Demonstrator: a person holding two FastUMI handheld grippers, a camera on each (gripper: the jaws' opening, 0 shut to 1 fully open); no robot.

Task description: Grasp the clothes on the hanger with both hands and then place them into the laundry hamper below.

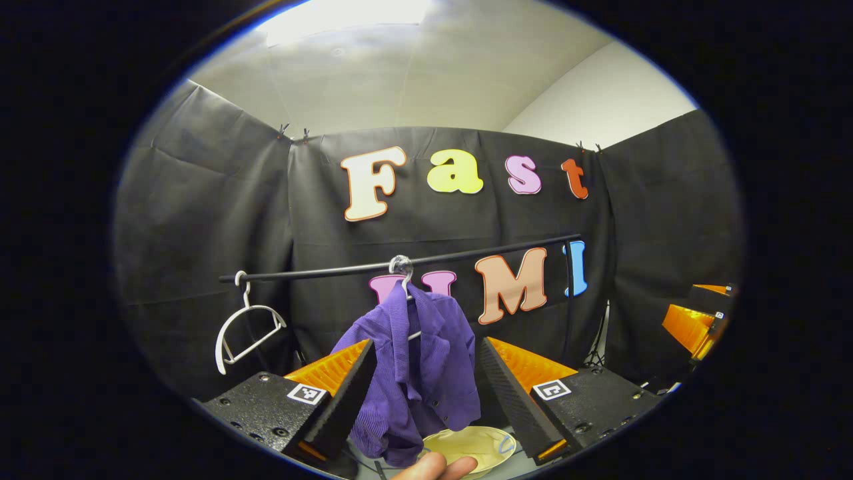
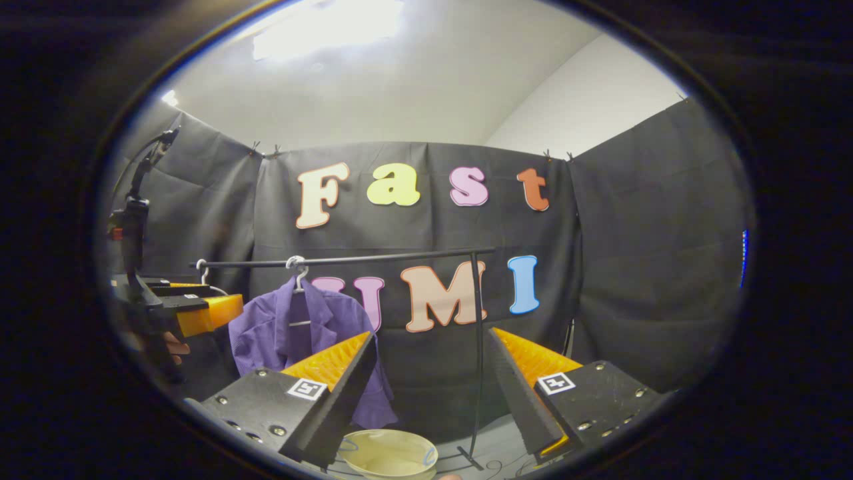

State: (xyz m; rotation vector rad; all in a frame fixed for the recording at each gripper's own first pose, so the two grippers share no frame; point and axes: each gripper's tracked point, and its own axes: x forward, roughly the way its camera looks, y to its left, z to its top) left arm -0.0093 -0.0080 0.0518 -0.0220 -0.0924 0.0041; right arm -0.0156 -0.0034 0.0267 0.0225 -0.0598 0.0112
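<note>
A purple shirt [image 1: 416,363] hangs on a white hanger [image 1: 402,272] from a black rail [image 1: 333,270]; in the right gripper view the shirt [image 2: 276,333] is to the left. Below it sits a cream laundry hamper [image 1: 476,445], also seen as the hamper [image 2: 390,453] in the right gripper view. My left gripper [image 1: 426,343] is open, facing the shirt, which hangs just beyond its fingers. My right gripper [image 2: 431,333] is open with nothing between its fingers, aimed right of the shirt. The right gripper [image 1: 700,327] shows at the far right, and the left gripper [image 2: 200,310] at the left beside the shirt.
An empty white hanger [image 1: 246,327] hangs at the rail's left end. The rail's upright post [image 2: 476,347] stands right of the hamper, with its foot on the grey floor. A fingertip of a hand [image 1: 433,467] shows at the bottom edge. Black cloth walls surround the booth.
</note>
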